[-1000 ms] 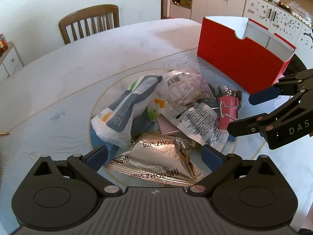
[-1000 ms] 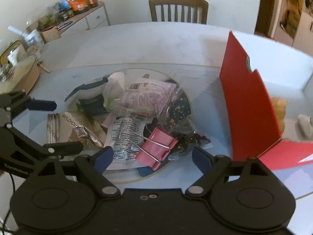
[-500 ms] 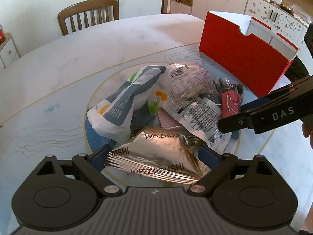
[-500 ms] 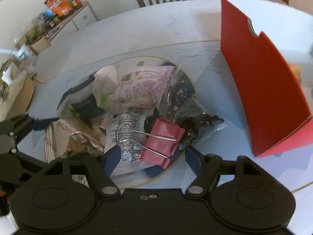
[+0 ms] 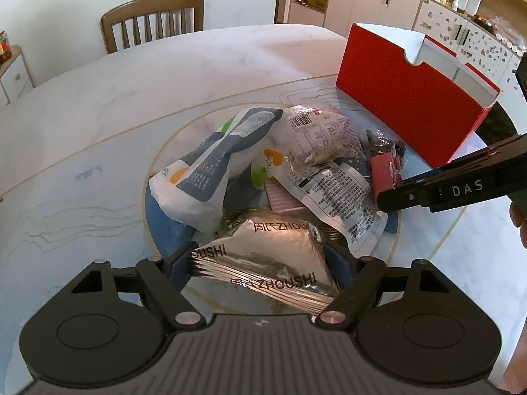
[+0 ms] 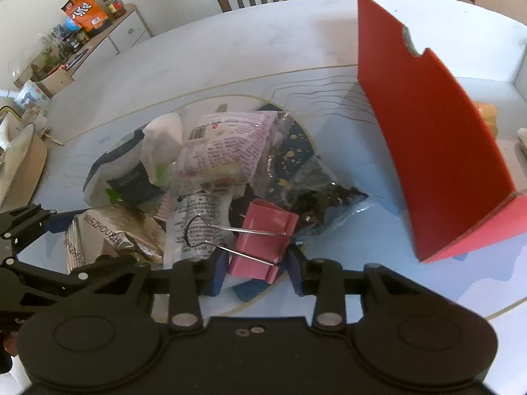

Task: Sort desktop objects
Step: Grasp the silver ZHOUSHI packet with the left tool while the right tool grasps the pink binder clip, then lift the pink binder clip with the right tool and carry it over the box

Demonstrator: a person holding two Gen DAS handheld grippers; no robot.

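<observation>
A pile of snack packets and small items lies on the round blue plate (image 5: 164,227). My left gripper (image 5: 260,263) is closed on the silver ZHOUSHI foil packet (image 5: 263,256) at the pile's near edge; the packet also shows in the right wrist view (image 6: 108,233). My right gripper (image 6: 253,270) is closed on the pink binder clip (image 6: 260,247), its wire handles pointing left. The clip also shows in the left wrist view (image 5: 385,171). A red and white cardboard box (image 5: 405,98) stands open to the right of the pile (image 6: 428,138).
In the pile lie a white and grey bag (image 5: 210,168), a pink printed packet (image 6: 224,144), a clear printed wrapper (image 5: 332,191) and a bag of dark pieces (image 6: 322,197). A wooden chair (image 5: 151,19) stands behind the marble table (image 5: 98,98). A cluttered sideboard (image 6: 79,33) is far left.
Both grippers moved forward into the pile and closed. The left one closed on the foil packet, the right one on the pink binder clip.
</observation>
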